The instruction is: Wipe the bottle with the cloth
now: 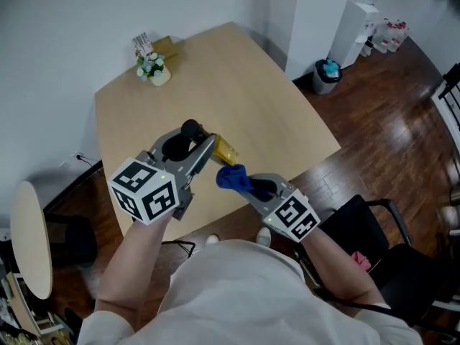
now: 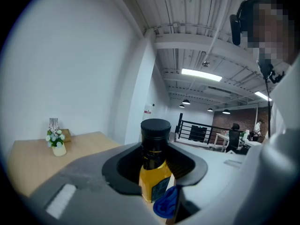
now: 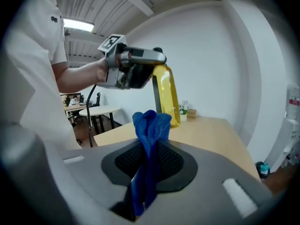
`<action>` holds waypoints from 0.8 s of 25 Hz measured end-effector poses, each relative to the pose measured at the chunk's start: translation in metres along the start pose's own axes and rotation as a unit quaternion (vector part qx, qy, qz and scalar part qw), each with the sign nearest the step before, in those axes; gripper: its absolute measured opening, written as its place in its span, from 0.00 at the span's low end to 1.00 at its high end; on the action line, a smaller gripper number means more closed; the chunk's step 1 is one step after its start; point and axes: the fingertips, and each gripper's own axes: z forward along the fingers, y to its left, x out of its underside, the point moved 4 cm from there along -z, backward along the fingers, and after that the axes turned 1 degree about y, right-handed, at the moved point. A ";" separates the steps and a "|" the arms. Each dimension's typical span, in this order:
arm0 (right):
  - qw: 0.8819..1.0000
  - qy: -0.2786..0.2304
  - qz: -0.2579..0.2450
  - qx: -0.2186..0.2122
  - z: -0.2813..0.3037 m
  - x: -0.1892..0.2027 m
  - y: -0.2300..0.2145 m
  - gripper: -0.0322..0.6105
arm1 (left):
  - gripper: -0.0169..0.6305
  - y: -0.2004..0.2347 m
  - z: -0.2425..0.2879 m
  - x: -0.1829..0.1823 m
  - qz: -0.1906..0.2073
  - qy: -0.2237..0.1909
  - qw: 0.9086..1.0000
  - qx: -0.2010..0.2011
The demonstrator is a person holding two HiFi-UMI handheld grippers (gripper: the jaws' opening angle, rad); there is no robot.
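A bottle of yellow liquid (image 1: pixel 223 149) with a black cap (image 1: pixel 190 128) hangs in the air above the wooden table (image 1: pixel 244 92), tilted, with my left gripper (image 1: pixel 188 153) shut around its neck. In the left gripper view the bottle (image 2: pixel 154 175) stands between the jaws, cap (image 2: pixel 155 129) on top. My right gripper (image 1: pixel 248 185) is shut on a bunched blue cloth (image 1: pixel 231 176), held just beside the bottle's lower end. In the right gripper view the cloth (image 3: pixel 149 139) sticks up from the jaws, with the bottle (image 3: pixel 168 93) and the left gripper (image 3: pixel 136 68) behind it.
A small pot of white flowers (image 1: pixel 153 67) and a card holder (image 1: pixel 142 44) sit at the table's far corner. A black chair (image 1: pixel 374 236) stands at the right, a round side table (image 1: pixel 30 236) at the left, a bin (image 1: pixel 327 75) and a water dispenser (image 1: pixel 356 20) beyond.
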 end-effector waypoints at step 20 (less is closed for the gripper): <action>0.987 -0.136 -0.081 0.020 -0.058 -0.139 -0.026 0.17 | 0.26 -0.034 -0.022 0.009 0.024 0.011 0.998 0.061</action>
